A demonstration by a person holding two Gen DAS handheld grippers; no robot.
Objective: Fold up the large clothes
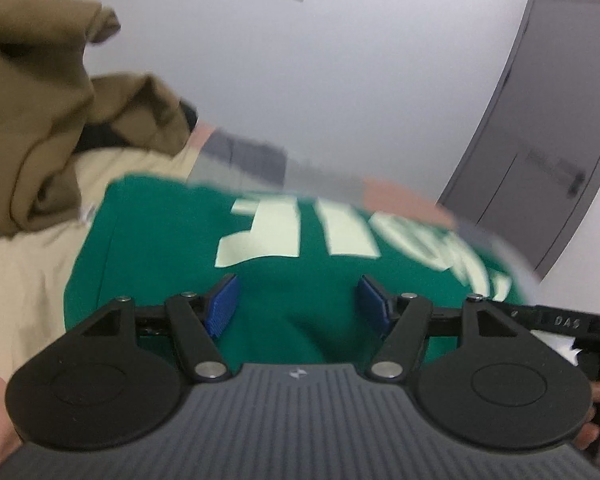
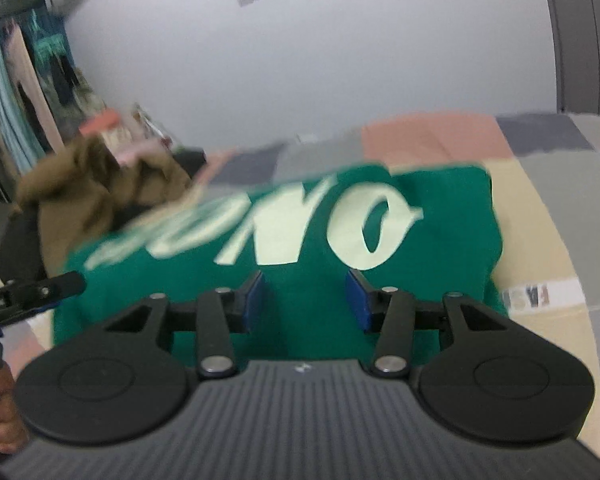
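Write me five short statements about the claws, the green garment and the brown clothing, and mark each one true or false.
1. The left claw is open with nothing between its blue pads. True.
2. The right claw is clamped on a fold of fabric. False: it is open, and the green sweatshirt lies beyond its fingers.
3. The green sweatshirt bears large pale lettering. True.
4. The brown garment lies neatly folded on top of the green one. False: it sits crumpled beside it.
5. The sweatshirt rests on a patchwork bed cover. True.
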